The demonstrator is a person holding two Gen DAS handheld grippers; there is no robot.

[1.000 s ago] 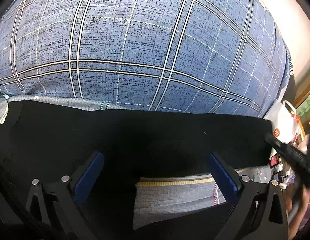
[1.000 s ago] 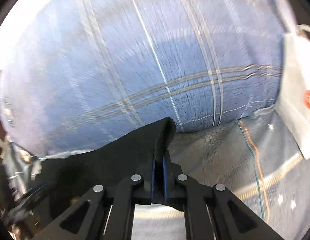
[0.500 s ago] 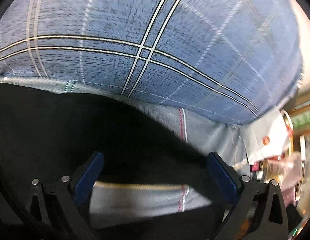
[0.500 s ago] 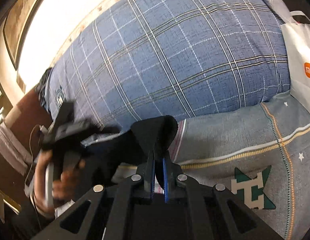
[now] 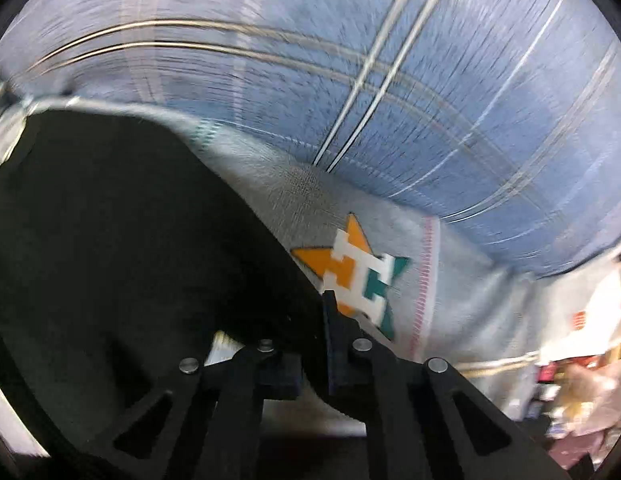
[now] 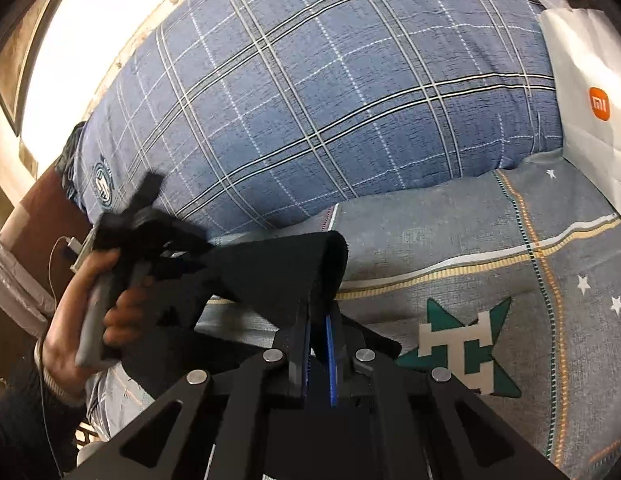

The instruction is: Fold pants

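Observation:
The black pants (image 6: 270, 272) hang stretched between my two grippers above the grey bed sheet (image 6: 450, 240). My right gripper (image 6: 318, 320) is shut on a bunched edge of the pants. In the left wrist view the pants (image 5: 130, 260) fill the left half, and my left gripper (image 5: 314, 320) is shut on their cloth. The left gripper, held in a hand, also shows in the right wrist view (image 6: 150, 232) at the far end of the pants. This view is motion-blurred.
A large blue plaid pillow (image 6: 330, 100) lies behind the pants. A white paper bag (image 6: 590, 92) stands at the right. The sheet bears a star pattern (image 6: 466, 344). A phone on a cable (image 6: 76, 248) lies at the left bed edge.
My left gripper has closed on the pants; it was open half a second ago. Both grippers have lifted and the pants are now stretched between them.

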